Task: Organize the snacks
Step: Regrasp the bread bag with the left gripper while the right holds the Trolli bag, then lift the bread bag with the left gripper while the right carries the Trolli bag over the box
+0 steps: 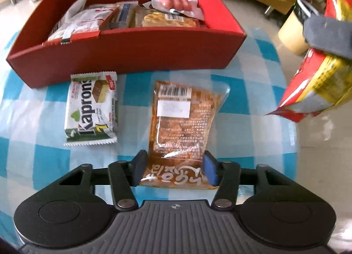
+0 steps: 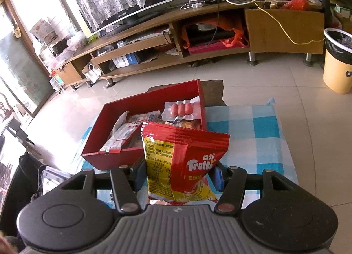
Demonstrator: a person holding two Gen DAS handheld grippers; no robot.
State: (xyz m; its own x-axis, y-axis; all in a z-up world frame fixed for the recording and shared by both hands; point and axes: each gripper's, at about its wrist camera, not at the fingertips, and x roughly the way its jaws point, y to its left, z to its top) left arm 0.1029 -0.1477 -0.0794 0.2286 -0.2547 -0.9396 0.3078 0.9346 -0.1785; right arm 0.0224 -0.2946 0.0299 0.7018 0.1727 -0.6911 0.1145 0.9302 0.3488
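Observation:
A red box (image 1: 136, 54) on the blue checked cloth holds several snack packs, with a sausage pack (image 1: 176, 3) on top at its right end. My left gripper (image 1: 175, 169) is shut on the near end of an orange-brown snack packet (image 1: 180, 122) lying on the cloth. A white Kaprons wafer pack (image 1: 91, 109) lies to its left. My right gripper (image 2: 179, 176) is shut on a red and yellow Trolli bag (image 2: 184, 159), held in the air in front of the box (image 2: 114, 159); the bag also shows at the right of the left wrist view (image 1: 316, 82).
The checked cloth (image 2: 253, 144) covers a small table on a tiled floor. A long TV stand (image 2: 198, 34) runs behind. A yellow waste bin (image 2: 336, 65) stands at the right.

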